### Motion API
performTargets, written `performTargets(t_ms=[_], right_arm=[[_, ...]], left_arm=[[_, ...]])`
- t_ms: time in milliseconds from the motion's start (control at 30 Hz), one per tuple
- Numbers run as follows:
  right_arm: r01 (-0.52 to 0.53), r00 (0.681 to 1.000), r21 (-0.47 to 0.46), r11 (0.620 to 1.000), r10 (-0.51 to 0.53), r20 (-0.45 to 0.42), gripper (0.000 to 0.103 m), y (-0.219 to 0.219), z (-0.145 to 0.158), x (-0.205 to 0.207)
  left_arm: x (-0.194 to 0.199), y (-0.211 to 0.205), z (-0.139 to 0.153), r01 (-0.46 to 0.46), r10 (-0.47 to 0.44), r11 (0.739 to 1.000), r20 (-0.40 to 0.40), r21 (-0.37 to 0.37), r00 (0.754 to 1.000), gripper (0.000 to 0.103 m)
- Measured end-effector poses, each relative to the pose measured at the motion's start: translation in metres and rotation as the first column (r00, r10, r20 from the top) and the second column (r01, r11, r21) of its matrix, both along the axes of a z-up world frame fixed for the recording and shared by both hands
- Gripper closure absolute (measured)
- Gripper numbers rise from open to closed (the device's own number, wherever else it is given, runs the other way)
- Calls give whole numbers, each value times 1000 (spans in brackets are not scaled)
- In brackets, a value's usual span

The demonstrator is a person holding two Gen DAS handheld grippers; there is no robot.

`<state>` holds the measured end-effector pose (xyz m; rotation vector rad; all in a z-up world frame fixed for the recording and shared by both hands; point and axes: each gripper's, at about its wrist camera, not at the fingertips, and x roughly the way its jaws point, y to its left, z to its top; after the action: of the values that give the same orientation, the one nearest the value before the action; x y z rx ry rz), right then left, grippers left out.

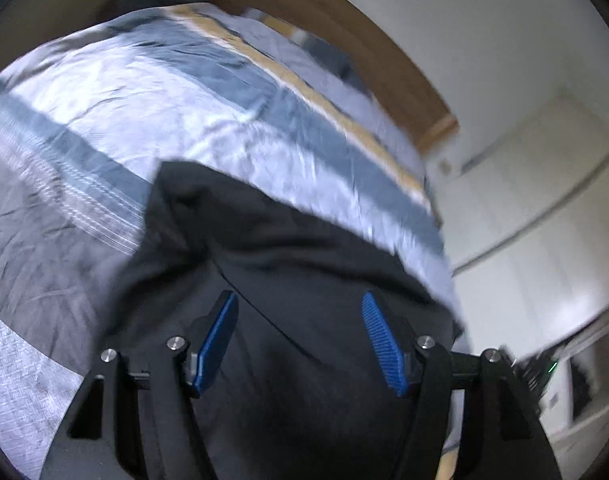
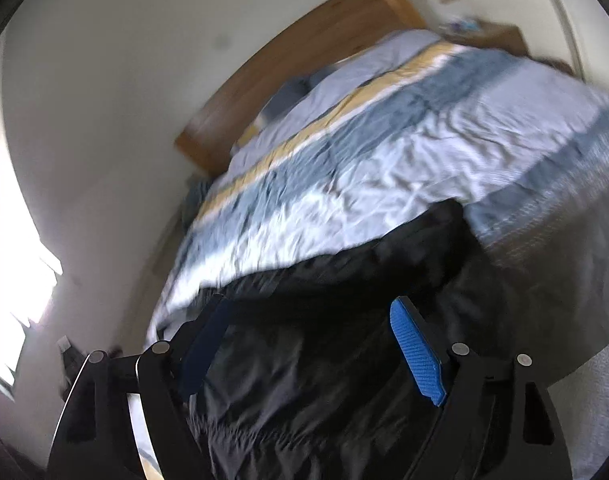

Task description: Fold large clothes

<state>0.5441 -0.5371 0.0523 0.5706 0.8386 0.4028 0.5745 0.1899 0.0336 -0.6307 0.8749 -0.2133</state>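
The left gripper is hanging with jaws spread wide above a dark black garment lying on the blue-and-white striped quilt. The right gripper is gaping equally wide over the same cloth, gripping nothing.

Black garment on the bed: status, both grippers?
Left gripper open, over the black garment. Right gripper open, same garment beneath. Garment lies rumpled on the striped bedspread; not gripped. Nothing in the way.
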Motion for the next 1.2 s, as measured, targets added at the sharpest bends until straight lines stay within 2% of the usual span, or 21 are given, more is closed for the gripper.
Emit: performTargets(t_ms=[100, 167, 233, 333, 433, 567, 700, 767, 867, 1000, 1100, 1200], right_arm=[[-89, 996, -59, 994, 89, 3, 23, 45, -4, -11], [-142, 990, -99, 985, 143, 5, 23, 73, -7, -15], [-201, 979, -163, 966, 205, 7, 24, 106, -12, -18], [-272, 960, -258, 927, 280, -8, 24, 150, -25, -9], [-285, 957, -329, 900, 287, -42, 24, 178, -38, 19], [-259, 966, -359, 897, 248, -77, 24, 187, -58, 55], [-239, 971, -359, 902, 218, -98, 23, 188, -82, 70], [-243, 970, -363, 900, 218, -108, 23, 189, -88, 75], [-263, 964, -337, 904, 235, -124, 24, 185, -90, 82], [-273, 961, -288, 918, 247, -124, 38, 152, -88, 81], [-230, 971, -291, 929, 198, -136, 38, 116, -92, 85], [-169, 980, -294, 941, 127, -156, 38, 77, -101, 87]], left_arm=[[0, -46, -4, 95, -96, 994, -1, 60, 995, 40], [0, -75, -8, 163, -163, 980, -7, 115, 987, 40], [4, -103, -17, 230, -230, 959, -21, 163, 973, 40], [19, -136, -29, 281, -280, 929, -40, 240, 959, 40], [48, -150, -42, 278, -271, 910, -66, 307, 960, 40], [81, -153, -61, 251, -232, 905, -94, 345, 968, 40], [109, -159, -81, 244, -216, 891, -115, 384, 970, 38], [118, -158, -86, 247, -214, 891, -127, 381, 969, 37], [128, -142, -87, 252, -217, 911, -139, 326, 966, 36], [131, -105, -89, 242, -196, 921, -171, 306, 965, 36], [131, -66, -97, 164, -96, 925, -207, 343, 974, 36], [129, -24, -106, 94, -12, 940, -242, 328, 970, 36]])
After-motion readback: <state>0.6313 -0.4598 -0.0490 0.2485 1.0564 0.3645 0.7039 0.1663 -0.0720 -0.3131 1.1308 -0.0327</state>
